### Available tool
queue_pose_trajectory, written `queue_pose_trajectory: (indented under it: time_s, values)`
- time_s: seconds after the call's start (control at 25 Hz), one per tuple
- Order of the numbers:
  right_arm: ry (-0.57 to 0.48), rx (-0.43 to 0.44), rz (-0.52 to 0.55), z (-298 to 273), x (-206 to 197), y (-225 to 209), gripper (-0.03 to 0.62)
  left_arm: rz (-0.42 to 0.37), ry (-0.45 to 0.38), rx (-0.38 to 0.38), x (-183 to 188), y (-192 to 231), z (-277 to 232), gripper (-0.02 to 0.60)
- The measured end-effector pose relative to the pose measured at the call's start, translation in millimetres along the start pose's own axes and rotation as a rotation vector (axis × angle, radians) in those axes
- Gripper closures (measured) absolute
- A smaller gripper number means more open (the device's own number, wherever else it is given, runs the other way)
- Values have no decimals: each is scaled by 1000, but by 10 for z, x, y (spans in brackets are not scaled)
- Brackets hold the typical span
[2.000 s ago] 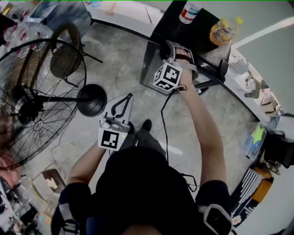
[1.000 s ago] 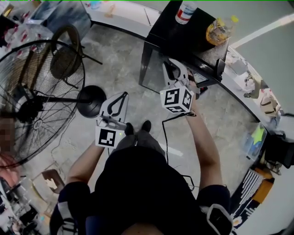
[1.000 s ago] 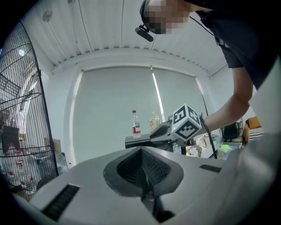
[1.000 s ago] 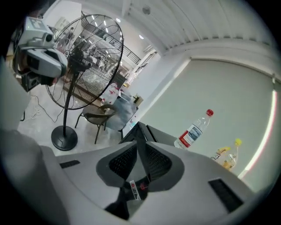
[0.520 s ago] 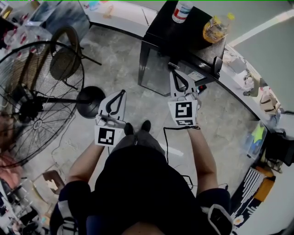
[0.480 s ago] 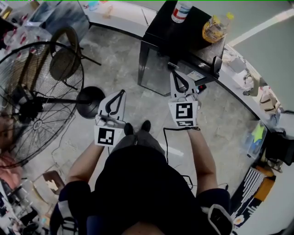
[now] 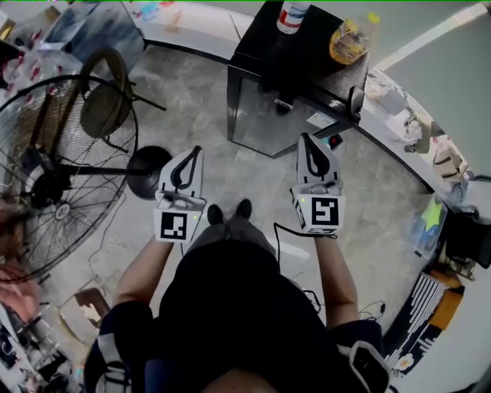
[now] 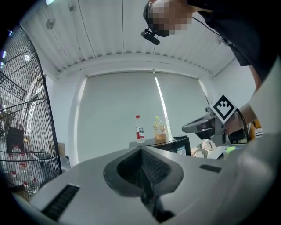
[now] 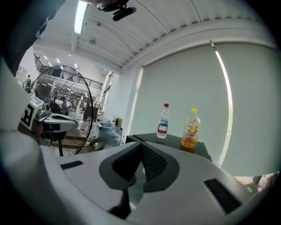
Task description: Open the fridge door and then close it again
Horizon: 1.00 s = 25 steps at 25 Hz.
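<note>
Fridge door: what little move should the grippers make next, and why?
Probably nothing more at the fridge door; I would just let both grippers settle. The door looks shut. The right gripper has drawn back from it, and that gripper and the left gripper are both shut, empty and clear of the door.

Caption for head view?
Left hand-held gripper and right hand-held gripper, both shut, face the closed fridge, water bottle and yellow-capped bottle on top.
</note>
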State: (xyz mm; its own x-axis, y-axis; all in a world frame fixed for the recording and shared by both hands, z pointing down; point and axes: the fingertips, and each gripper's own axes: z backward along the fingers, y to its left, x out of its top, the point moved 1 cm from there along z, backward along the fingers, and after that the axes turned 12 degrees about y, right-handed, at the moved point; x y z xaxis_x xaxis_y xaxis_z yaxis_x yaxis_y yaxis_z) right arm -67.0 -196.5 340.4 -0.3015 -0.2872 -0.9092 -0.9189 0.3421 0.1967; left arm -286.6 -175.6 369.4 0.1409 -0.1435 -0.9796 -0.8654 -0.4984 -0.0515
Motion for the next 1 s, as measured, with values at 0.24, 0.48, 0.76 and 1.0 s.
queue_pose_trajectory:
  time_s: [0.24, 0.48, 0.76, 1.0]
  values:
    - [-25, -36, -73, 356, -82, -52, 574, -4, -30, 19, 107, 26, 60, 558]
    - [-33, -86, -129, 581, -213, -124, 574, -3, -56, 29, 175, 13, 77, 558]
    - [-28, -140, -153, 817, -321, -143, 576, -2, -57, 42, 199, 1, 150, 558]
    - [-17, -171, -173, 934, -439, -145, 576, 6, -76, 57, 249, 29, 177, 558]
